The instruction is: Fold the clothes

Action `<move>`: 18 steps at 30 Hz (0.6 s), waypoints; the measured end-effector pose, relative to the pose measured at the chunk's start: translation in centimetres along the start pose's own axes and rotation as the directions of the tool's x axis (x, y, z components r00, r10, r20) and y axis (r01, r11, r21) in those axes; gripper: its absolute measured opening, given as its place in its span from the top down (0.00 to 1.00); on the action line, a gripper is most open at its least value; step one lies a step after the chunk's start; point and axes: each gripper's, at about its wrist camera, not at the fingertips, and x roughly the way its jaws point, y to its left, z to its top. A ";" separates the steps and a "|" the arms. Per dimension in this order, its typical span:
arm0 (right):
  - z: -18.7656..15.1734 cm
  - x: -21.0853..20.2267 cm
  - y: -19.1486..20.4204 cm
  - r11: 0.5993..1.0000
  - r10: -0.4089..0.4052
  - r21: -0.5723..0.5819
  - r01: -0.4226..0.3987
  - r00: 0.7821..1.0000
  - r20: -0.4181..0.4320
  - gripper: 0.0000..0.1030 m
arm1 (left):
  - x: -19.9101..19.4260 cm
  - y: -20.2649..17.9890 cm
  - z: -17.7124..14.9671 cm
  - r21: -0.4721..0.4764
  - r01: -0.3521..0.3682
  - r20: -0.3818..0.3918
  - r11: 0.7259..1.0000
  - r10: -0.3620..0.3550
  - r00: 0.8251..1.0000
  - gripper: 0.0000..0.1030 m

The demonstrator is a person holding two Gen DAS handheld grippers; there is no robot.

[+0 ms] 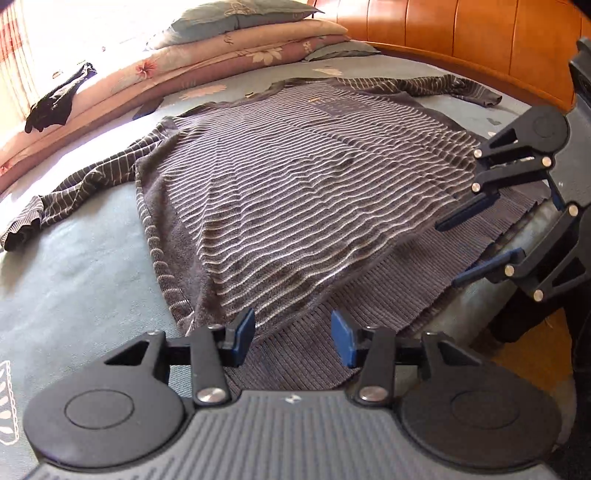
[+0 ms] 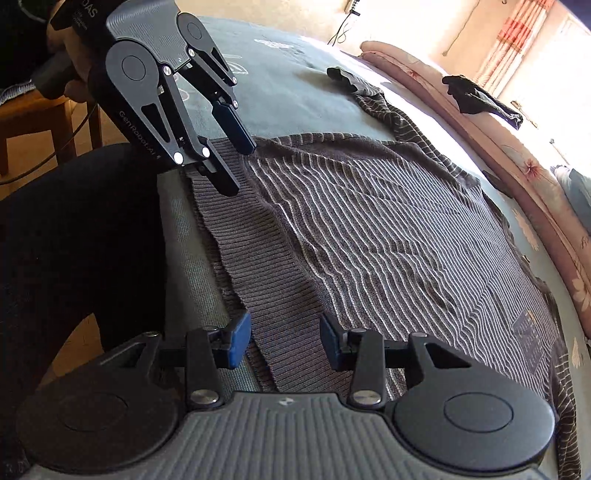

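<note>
Left gripper: jaws apart, empty, over sweater hem.
Right gripper: jaws apart, empty, same hem.
Sweater: soft, limp knit; pinch hem corners.

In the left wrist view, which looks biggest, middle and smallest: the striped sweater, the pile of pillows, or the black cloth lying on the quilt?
1. Striped sweater
2. Pile of pillows, though it lies farther off, so it may really be larger
3. Black cloth

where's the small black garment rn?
The small black garment lies on the folded pink quilt along the window side of the bed, upper left in the left wrist view, apart from the striped sweater.
</note>
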 end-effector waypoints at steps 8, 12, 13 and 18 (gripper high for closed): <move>-6.5 -4.6 -9.1 0.797 -0.270 0.544 0.261 0.961 -0.066 0.55 | 0.6 0.6 -0.9 -0.040 0.020 -0.068 0.999 -0.023 0.997 0.53; -12.1 -5.4 -13.0 0.573 -0.439 0.671 0.470 0.868 -0.234 0.55 | 0.7 0.4 -0.9 -0.054 0.012 -0.067 0.998 -0.016 0.998 0.52; -13.1 -5.4 -14.0 0.526 -0.457 0.695 0.490 0.852 -0.254 0.55 | 0.7 0.3 -0.8 -0.051 0.009 -0.070 0.999 -0.012 0.998 0.51; -16.3 -4.0 -18.0 0.410 -0.447 0.781 0.472 0.850 -0.279 0.54 | 1.0 0.3 -0.5 -0.056 0.004 -0.084 0.998 -0.008 0.996 0.49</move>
